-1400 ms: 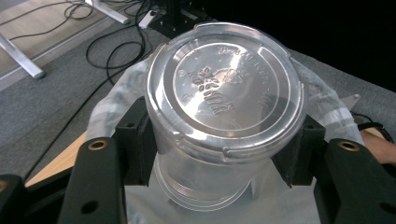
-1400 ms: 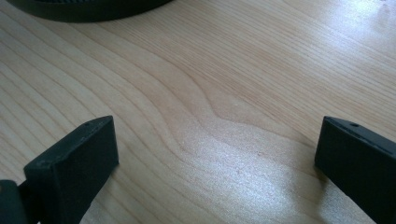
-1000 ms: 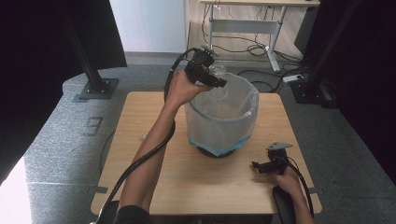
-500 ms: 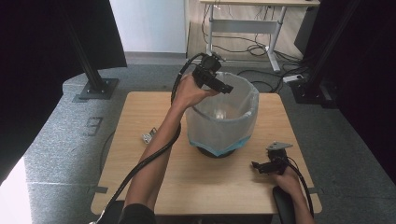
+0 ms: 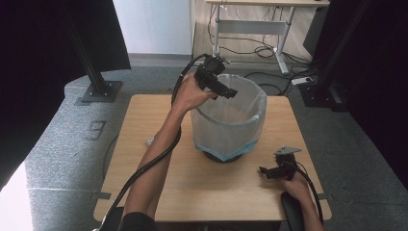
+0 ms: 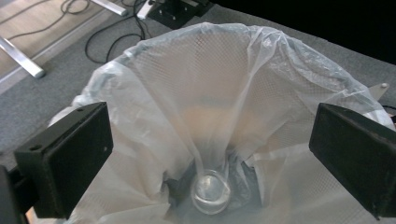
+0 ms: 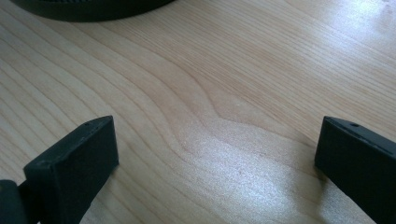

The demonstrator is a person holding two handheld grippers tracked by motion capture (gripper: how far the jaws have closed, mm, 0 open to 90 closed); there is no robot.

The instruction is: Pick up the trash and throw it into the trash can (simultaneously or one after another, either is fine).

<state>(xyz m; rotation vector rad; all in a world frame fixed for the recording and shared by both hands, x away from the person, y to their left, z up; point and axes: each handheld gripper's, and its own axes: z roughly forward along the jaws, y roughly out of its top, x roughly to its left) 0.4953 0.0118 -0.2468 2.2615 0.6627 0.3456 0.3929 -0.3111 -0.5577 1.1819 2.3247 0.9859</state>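
**Lined bin under the raised left gripper**

At the near right of the tabletop (image 5: 159, 192), the right gripper (image 5: 267, 172) is held low, its jaws spread wide with only bare wood between them. Farther back, at mid-table, the bin (image 5: 230, 124) with its clear liner (image 6: 210, 93) is seen. Above its far-left rim the left gripper (image 5: 230, 93) is held, jaws just opened wide, nothing between them; a small clear object (image 6: 211, 192) is seen at the liner's bottom.

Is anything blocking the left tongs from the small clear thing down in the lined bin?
Nothing visible. The left tongs hang open above the white plastic-lined bin, and the small clear round object lies uncovered at the bottom, straight below them.
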